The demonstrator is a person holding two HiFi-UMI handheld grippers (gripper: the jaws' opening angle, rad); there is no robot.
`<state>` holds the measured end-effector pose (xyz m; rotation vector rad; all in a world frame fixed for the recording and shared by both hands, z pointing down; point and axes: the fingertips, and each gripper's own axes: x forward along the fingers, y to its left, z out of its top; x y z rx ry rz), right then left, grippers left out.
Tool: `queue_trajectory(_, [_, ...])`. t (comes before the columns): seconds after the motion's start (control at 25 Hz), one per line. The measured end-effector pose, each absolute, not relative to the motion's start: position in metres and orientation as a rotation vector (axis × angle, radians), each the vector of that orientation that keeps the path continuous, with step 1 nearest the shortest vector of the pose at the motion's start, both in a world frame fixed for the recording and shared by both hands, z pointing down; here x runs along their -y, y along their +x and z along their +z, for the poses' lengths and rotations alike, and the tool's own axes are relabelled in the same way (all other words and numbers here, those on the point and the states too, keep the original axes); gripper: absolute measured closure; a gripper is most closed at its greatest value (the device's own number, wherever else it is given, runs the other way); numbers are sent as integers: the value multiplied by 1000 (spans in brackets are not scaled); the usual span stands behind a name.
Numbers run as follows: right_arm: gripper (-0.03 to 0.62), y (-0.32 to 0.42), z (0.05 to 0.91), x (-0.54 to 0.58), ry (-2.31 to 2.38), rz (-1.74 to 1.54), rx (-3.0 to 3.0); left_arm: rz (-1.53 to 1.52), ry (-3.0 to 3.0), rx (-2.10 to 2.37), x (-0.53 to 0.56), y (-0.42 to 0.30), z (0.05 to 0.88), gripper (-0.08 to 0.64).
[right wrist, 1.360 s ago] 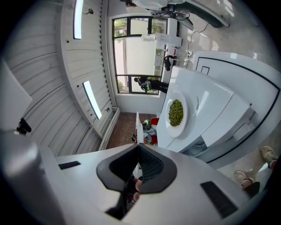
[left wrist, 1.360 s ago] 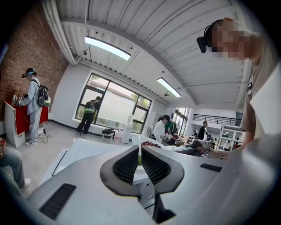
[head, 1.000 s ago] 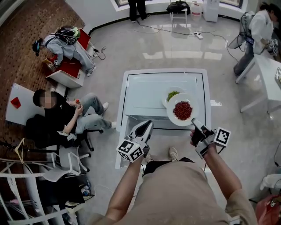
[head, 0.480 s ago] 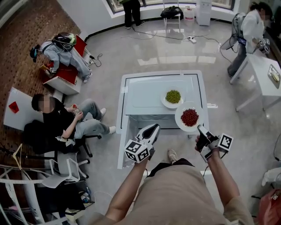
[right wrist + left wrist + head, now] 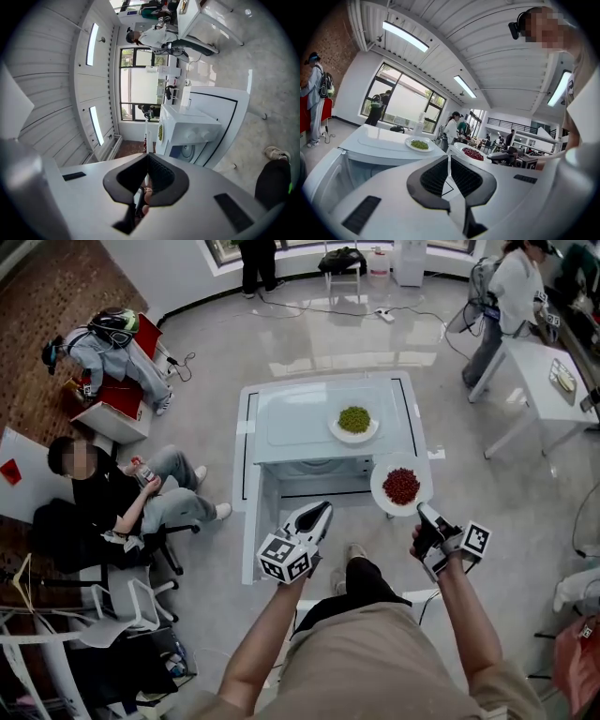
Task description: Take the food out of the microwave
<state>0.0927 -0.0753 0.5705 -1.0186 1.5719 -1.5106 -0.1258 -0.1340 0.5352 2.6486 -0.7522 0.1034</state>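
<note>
The white microwave (image 5: pixel 309 418) stands in the middle of the head view, and a plate of green food (image 5: pixel 354 420) rests on its top. A white plate of red food (image 5: pixel 401 486) hangs in the air off its front right corner. My right gripper (image 5: pixel 419 510) is shut on that plate's near rim. The right gripper view shows the plate edge-on (image 5: pixel 145 140) between the jaws, with the microwave (image 5: pixel 187 126) beyond. My left gripper (image 5: pixel 323 509) hovers before the microwave's front, jaws shut and empty. The left gripper view shows both plates, green (image 5: pixel 419 145) and red (image 5: pixel 472 153).
A person sits on a chair (image 5: pixel 112 493) left of the microwave stand. Another person (image 5: pixel 511 296) stands by a white table (image 5: pixel 553 381) at the far right. My own shoe (image 5: pixel 356 552) is on the floor just below the grippers.
The red plate, first over the microwave top beside the green plate, has come back and right with my right gripper. My left gripper has also drawn back slightly.
</note>
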Motion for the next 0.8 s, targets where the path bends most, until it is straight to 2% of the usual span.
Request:
queue_trajectory(0.44, [580,103,616,15,-1057,-1557,-1532,251,2638,770,106,-132,577,552])
queue_trajectory(0.8, [580,136,639,18,-1033,-1574,-1538,279,2490,918,108,-125,606,552])
